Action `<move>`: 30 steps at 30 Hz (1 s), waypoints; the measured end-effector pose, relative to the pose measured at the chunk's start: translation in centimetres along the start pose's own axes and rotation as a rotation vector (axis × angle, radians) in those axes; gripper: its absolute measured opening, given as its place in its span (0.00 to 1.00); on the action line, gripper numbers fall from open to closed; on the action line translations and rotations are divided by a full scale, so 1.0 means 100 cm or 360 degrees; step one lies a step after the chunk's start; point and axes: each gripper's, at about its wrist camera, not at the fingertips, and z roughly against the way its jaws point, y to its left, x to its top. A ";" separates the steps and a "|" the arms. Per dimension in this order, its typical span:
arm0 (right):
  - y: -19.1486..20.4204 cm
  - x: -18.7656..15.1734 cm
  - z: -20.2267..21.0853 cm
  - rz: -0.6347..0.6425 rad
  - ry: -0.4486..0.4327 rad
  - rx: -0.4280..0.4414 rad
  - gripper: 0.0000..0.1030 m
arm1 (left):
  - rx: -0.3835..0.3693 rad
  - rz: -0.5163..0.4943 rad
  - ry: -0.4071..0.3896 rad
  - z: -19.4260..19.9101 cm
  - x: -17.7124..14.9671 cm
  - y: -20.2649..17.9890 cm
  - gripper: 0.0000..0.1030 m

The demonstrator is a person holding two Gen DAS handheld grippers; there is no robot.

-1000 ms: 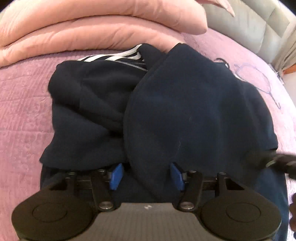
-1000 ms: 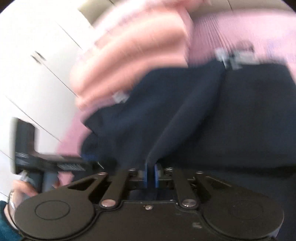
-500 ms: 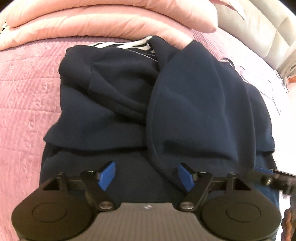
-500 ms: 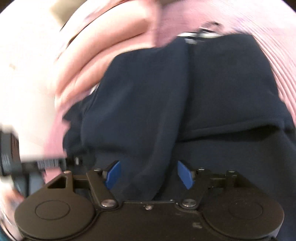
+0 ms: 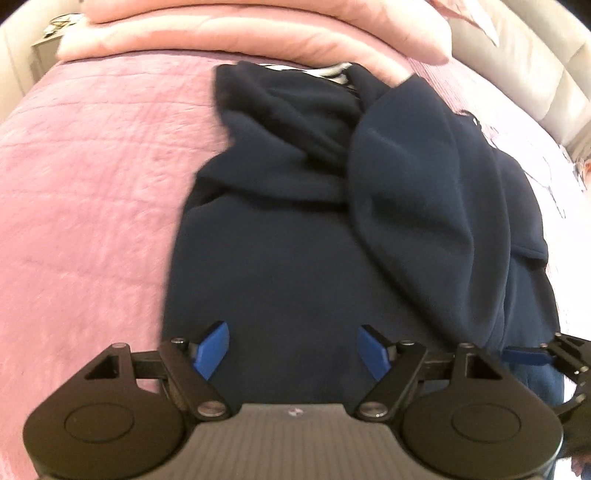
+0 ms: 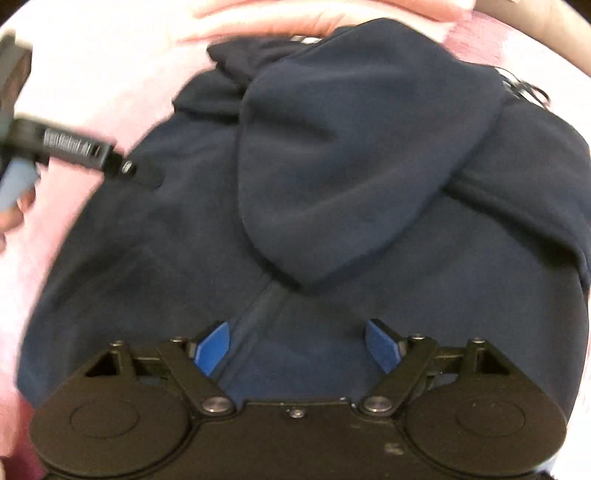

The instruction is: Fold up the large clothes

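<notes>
Pink-quilted bed — navy hoodie mid-bed below the pillows, sleeve now released across its front. Right tongs opening, empty; left tongs spread, empty — sleeve fold done.

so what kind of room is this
Most likely a bedroom: the navy garment lies on a pink quilted bedspread, with folded pink bedding behind it and a padded headboard beyond.

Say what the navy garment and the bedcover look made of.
Garment: looks like soft matte fleece or sweatshirt knit; thick rounded folds, no sheen. Bedcover: probably plush quilted fabric; faint stitched lines, slight sheen. Neither is certain.
</notes>
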 end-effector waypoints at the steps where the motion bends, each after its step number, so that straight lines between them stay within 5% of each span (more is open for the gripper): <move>1: -0.008 -0.008 0.009 -0.0059 -0.0057 0.0018 0.94 | -0.0004 0.0020 -0.0009 0.005 -0.005 0.008 0.76; 5: -0.055 -0.026 0.033 -0.0374 -0.0255 -0.0044 0.94 | -0.0023 0.0088 -0.0057 0.020 -0.016 0.037 0.74; 8: -0.093 -0.050 0.049 -0.0652 -0.0253 -0.0203 0.94 | -0.0019 0.0100 -0.0083 0.029 -0.025 0.053 0.65; 12: -0.122 -0.084 0.067 -0.0789 -0.0350 -0.0138 0.94 | -0.0075 0.0107 -0.0034 0.035 -0.046 0.069 0.53; 22: -0.147 -0.156 0.079 -0.0874 -0.0312 0.0096 0.90 | -0.0271 0.0068 0.0052 0.049 -0.111 0.083 0.38; 30: -0.121 -0.211 0.098 -0.0812 -0.0231 0.0262 0.90 | -0.0364 -0.0013 0.0130 0.071 -0.170 0.082 0.34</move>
